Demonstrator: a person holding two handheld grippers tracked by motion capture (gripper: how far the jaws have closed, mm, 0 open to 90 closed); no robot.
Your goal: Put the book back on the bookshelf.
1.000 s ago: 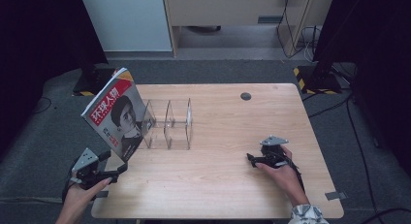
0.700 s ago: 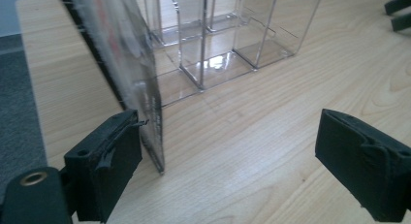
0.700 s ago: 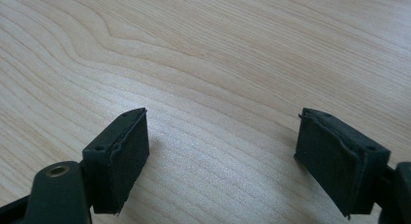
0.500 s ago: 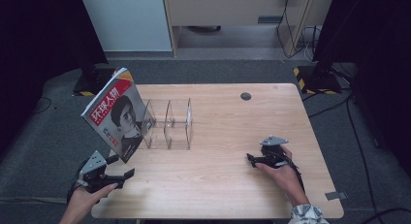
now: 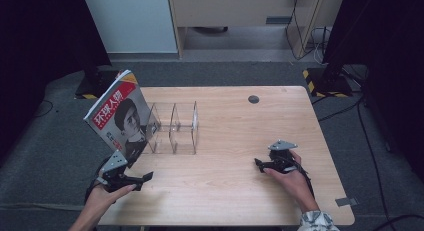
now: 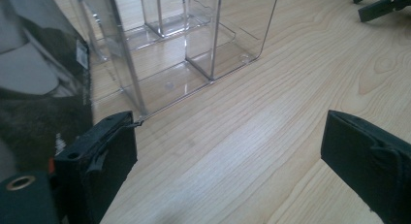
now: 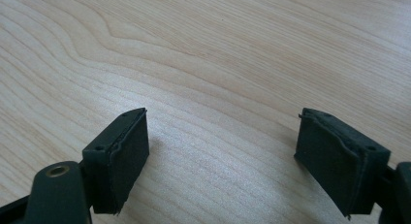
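A magazine with a red masthead and a portrait cover stands tilted against the left end of a clear acrylic divider rack on the wooden table. My left gripper lies low near the front left corner, just below the magazine, pointing right, open and empty. In the left gripper view its gripper faces the rack, with the magazine at the left. My right gripper rests at the front right, pointing left. Its gripper stands open over bare wood.
A small dark disc sits in the tabletop near the far edge. The right gripper's jaw tips show far off in the left gripper view. Dark stand bases and cables lie on the floor around the table.
My left hand has slid its gripper to the right along the table's front edge. The magazine, the rack and the right gripper have stayed where they were.
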